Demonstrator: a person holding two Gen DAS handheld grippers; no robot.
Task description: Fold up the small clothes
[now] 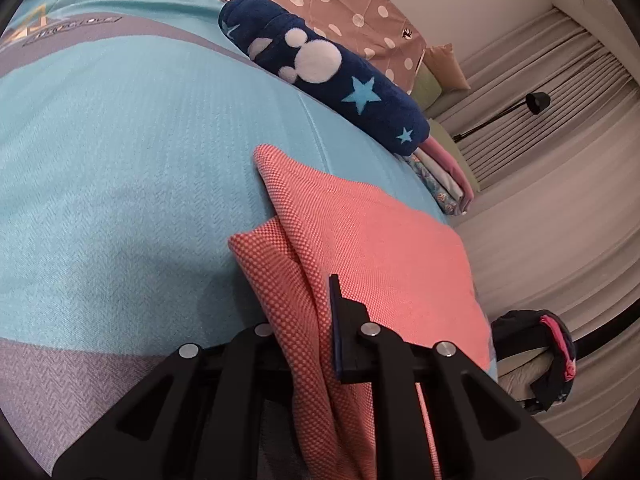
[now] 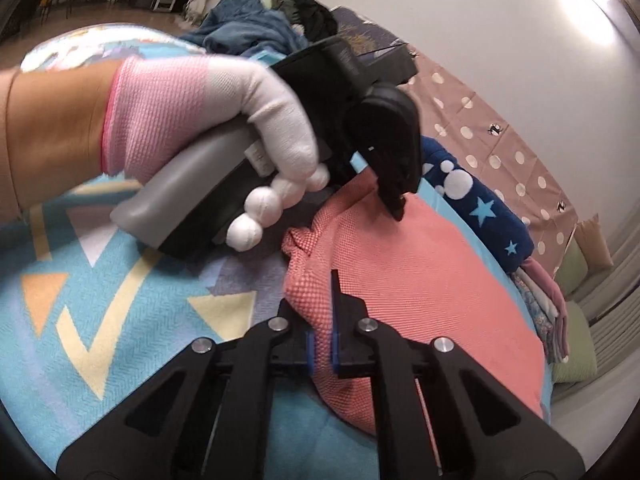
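Observation:
A coral-pink knitted garment (image 1: 360,232) lies on the turquoise bedspread (image 1: 120,160), partly folded with a raised fold near me. My left gripper (image 1: 308,320) is shut on a fold of it, the cloth running between the fingers. In the right wrist view the same garment (image 2: 420,280) spreads to the right. My right gripper (image 2: 322,332) is shut on its near left edge. The left gripper (image 2: 396,200), held by a gloved hand, pinches the garment's far edge there.
A dark blue plush roll with stars (image 1: 332,72) lies beyond the garment, beside a stack of folded clothes (image 1: 444,184) at the bed's edge. A polka-dot cover (image 1: 352,0), curtains (image 1: 560,140) and a clothes pile (image 2: 272,32) lie farther off.

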